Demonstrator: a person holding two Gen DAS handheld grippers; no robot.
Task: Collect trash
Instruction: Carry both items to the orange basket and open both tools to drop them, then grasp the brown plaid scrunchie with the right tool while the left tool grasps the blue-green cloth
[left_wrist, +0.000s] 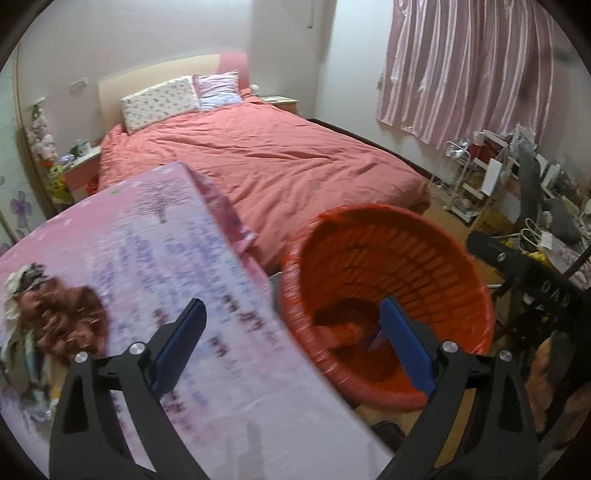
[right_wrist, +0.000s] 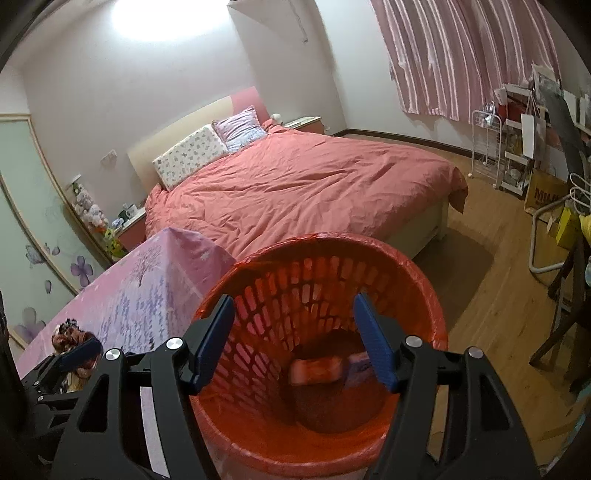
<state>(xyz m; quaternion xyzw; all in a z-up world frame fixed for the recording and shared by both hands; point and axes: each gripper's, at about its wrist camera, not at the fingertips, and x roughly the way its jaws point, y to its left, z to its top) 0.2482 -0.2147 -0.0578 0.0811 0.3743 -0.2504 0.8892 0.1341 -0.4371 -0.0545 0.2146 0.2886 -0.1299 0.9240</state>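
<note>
Both grippers stand open with nothing between their pads. We hold the right gripper (right_wrist: 293, 341) at the lower centre of its frame, over the mouth of the red bin (right_wrist: 424, 295), its jaws spread and touching nothing. In the bin's bottom lie a pinkish packet (right_wrist: 316, 371) and a purplish scrap beside it, so some trash is already in.

Our left gripper (left_wrist: 291, 343) sits at the lower middle of its view, wide open, one finger over the pink tablecloth (left_wrist: 166, 236), the other over the bin (left_wrist: 476, 280).

What remains for us is the crumpled heap (left_wrist: 55, 317) at the left edge of that frame, lying on the table (right_wrist: 147, 295). It is blurred, but we take it for wadded paper or wrappers: light, soft, springy, not fragile. We judge a pinch across its bulkiest middle best, closing well in, since loose bits at its fringe could shed.
</note>
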